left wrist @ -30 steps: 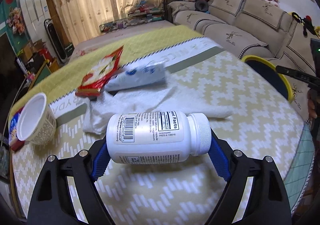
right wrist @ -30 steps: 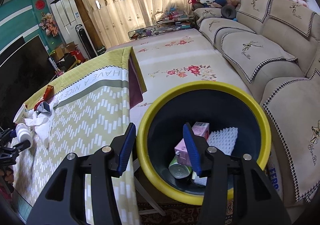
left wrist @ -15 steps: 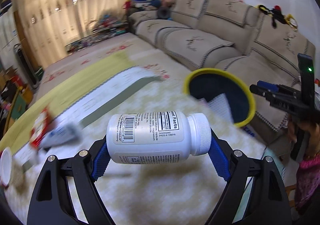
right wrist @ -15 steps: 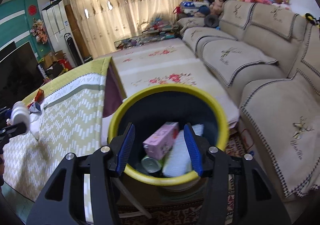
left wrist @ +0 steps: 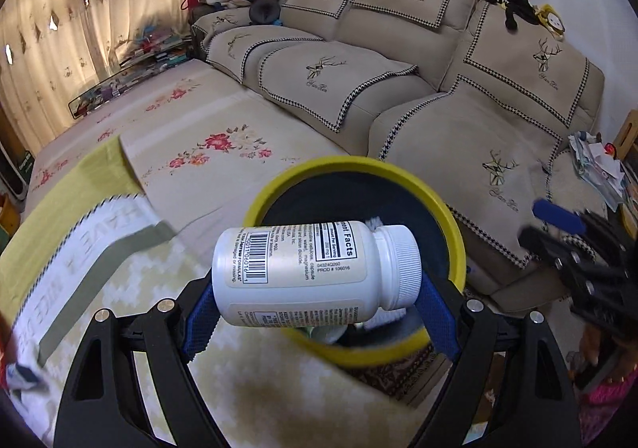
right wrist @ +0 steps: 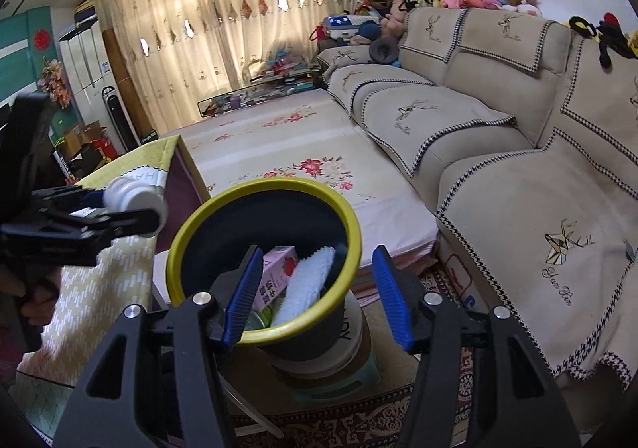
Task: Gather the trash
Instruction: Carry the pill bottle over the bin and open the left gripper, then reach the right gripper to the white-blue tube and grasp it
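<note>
My left gripper (left wrist: 315, 308) is shut on a white pill bottle (left wrist: 303, 272) lying sideways, cap to the right. It hangs at the near-left rim of a dark bin with a yellow rim (left wrist: 454, 232). In the right wrist view the same bottle (right wrist: 133, 201) sits in the left gripper left of the bin (right wrist: 175, 252). My right gripper (right wrist: 319, 292) is open and empty, its jaws straddling the bin's near-right rim. Inside the bin lie a pink carton (right wrist: 275, 276), a white sponge-like pad (right wrist: 311, 280) and a can (right wrist: 259, 322).
The table with a yellow-green patterned cloth (left wrist: 131, 288) lies left of the bin. A beige sofa (left wrist: 438, 97) stands behind and to the right. A floral mat (right wrist: 303, 153) covers the floor beyond. The bin stands on a stool over a patterned rug (right wrist: 351, 416).
My left gripper swung right with the bottle, from over the table to the bin's rim. My right gripper shifted right and its jaws spread wider.
</note>
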Demonstrator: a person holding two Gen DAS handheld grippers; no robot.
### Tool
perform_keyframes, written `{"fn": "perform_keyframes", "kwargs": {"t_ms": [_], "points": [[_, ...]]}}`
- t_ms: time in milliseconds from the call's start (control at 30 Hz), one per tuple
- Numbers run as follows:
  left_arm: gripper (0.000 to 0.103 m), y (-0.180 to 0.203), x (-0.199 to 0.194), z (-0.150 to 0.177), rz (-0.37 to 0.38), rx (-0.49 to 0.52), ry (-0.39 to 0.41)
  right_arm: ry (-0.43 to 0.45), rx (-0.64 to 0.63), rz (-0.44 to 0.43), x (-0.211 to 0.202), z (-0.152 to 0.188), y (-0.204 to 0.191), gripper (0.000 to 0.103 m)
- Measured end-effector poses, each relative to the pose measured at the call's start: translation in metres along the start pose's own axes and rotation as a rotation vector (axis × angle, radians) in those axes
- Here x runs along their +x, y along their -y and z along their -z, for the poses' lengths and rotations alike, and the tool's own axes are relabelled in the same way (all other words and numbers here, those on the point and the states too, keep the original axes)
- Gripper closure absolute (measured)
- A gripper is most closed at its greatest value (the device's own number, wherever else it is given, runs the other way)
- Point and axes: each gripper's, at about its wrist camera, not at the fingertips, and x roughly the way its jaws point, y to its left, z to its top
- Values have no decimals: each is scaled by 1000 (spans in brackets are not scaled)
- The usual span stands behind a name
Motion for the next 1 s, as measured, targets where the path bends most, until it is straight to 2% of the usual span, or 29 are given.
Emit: {"fn": "perform_keyframes", "kwargs": {"t_ms": [67, 100, 200, 300, 400, 600, 733, 900, 1000], "points": [[16, 2, 11, -10, 7, -6, 7, -2, 5, -1, -1, 0, 2, 48], [11, 2, 16, -14, 7, -12, 12, -3, 6, -2, -1, 1, 1, 48], [9, -1, 17, -23, -2, -39, 44, -1, 0, -9, -4, 2, -2, 48], [8, -12, 0, -20, -15, -64, 78, 0, -6, -17, -6, 4, -7, 45], [7, -29, -28, -3, -53, -75, 122, -12, -16, -29, -3, 5, -14, 45], [5, -86, -105, 62, -136, -182, 197, -44, -55, -56, 7, 6, -40, 44], [5, -131, -166, 117, -218, -269, 259, -58, -91, -80, 12, 4, -65, 42], [5, -184, -224, 185, -386, -342, 297, -87, -161, -136, 19, 4, -117, 42], [5, -214, -246, 221, -473, -402, 312, -111, -214, -186, 23, 3, -150, 42]]}}
